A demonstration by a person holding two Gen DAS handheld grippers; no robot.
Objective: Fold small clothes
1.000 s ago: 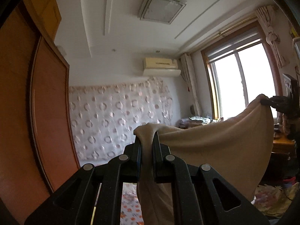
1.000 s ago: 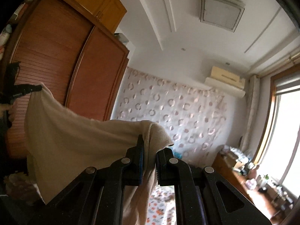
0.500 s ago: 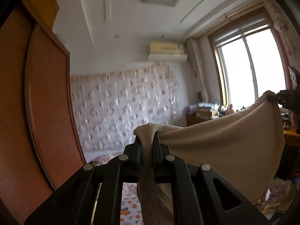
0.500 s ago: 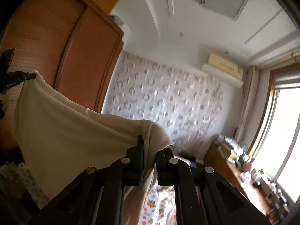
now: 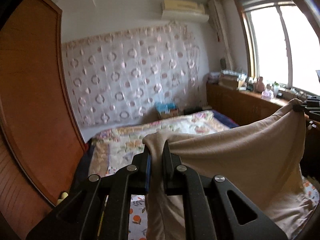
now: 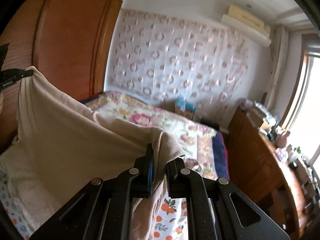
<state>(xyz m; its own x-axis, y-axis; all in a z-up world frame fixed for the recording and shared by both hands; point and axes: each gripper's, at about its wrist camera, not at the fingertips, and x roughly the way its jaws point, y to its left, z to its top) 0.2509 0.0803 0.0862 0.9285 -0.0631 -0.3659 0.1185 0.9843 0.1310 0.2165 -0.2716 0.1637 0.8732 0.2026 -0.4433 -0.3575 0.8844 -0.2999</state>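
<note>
Left gripper: showing matte black linkage arms, speckled finish, four round silver rivets across the bars, triangular cut-outs in the outer links, blue strip lining the inner face of one finger. Right gripper: showing the same black build, silver rivets, blue pad edge, ribbed face on the opposite finger.

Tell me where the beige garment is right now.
The beige garment hangs stretched in the air between the left gripper and right gripper, each shut on a top corner, above the orange-print sheet.
</note>
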